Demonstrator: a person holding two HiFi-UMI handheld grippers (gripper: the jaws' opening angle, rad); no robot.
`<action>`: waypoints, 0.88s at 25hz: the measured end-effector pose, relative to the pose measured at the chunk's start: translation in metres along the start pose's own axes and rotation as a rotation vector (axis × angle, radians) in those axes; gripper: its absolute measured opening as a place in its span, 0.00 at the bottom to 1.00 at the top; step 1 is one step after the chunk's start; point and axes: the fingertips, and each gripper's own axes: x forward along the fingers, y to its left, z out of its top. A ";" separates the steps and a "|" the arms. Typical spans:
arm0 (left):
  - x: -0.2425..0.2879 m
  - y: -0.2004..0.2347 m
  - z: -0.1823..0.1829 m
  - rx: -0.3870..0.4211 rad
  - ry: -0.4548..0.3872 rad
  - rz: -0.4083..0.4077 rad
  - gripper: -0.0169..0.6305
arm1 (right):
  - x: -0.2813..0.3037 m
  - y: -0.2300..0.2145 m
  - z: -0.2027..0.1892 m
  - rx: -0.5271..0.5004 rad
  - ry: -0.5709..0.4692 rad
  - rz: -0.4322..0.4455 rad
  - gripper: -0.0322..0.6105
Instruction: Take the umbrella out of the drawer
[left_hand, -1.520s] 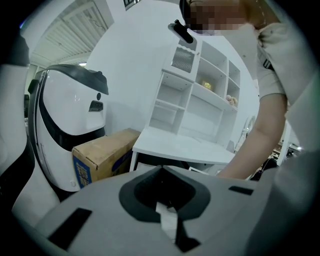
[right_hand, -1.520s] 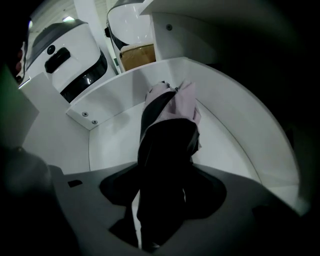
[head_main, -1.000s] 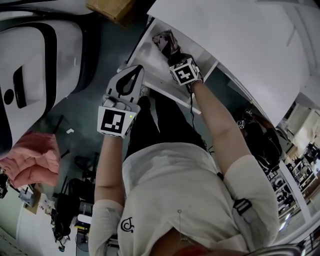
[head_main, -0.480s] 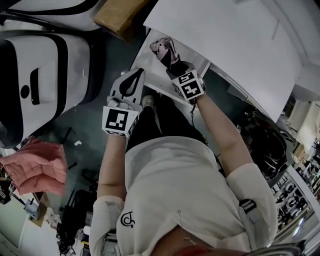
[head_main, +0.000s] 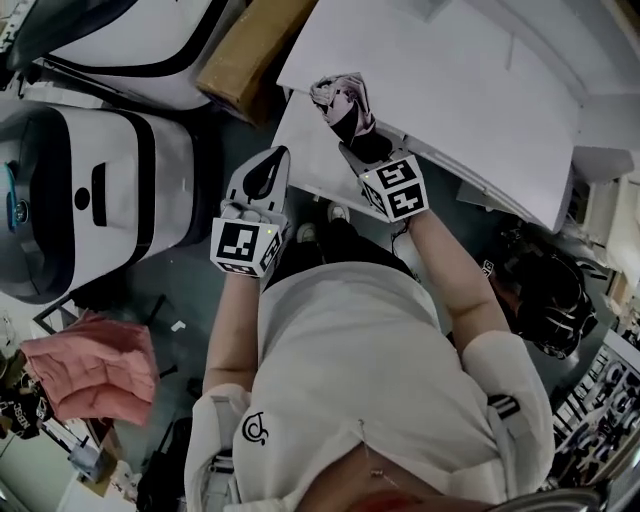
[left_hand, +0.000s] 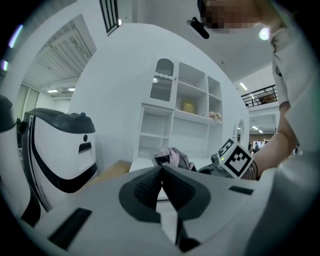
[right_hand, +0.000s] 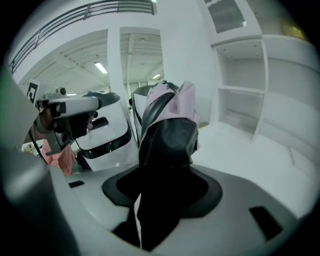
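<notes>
The right gripper (head_main: 362, 148) is squeezed shut on the black end of the folded umbrella (head_main: 340, 100). The umbrella points away from the person, over the open white drawer (head_main: 303, 160). The left gripper (head_main: 262, 178) is closed on nothing, just to the left. There looks to be plenty of room above.

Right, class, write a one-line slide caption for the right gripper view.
Right gripper clamped on a folded pink-and-black umbrella, with white shelves behind at right.
</notes>
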 end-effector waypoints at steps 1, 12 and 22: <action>-0.001 -0.001 0.007 0.009 -0.007 0.002 0.04 | -0.011 -0.001 0.010 0.007 -0.034 -0.010 0.37; 0.012 -0.016 0.088 0.114 -0.124 -0.079 0.04 | -0.121 -0.013 0.115 0.051 -0.420 -0.165 0.37; 0.011 -0.046 0.133 0.136 -0.162 -0.091 0.04 | -0.217 -0.036 0.153 0.045 -0.661 -0.261 0.37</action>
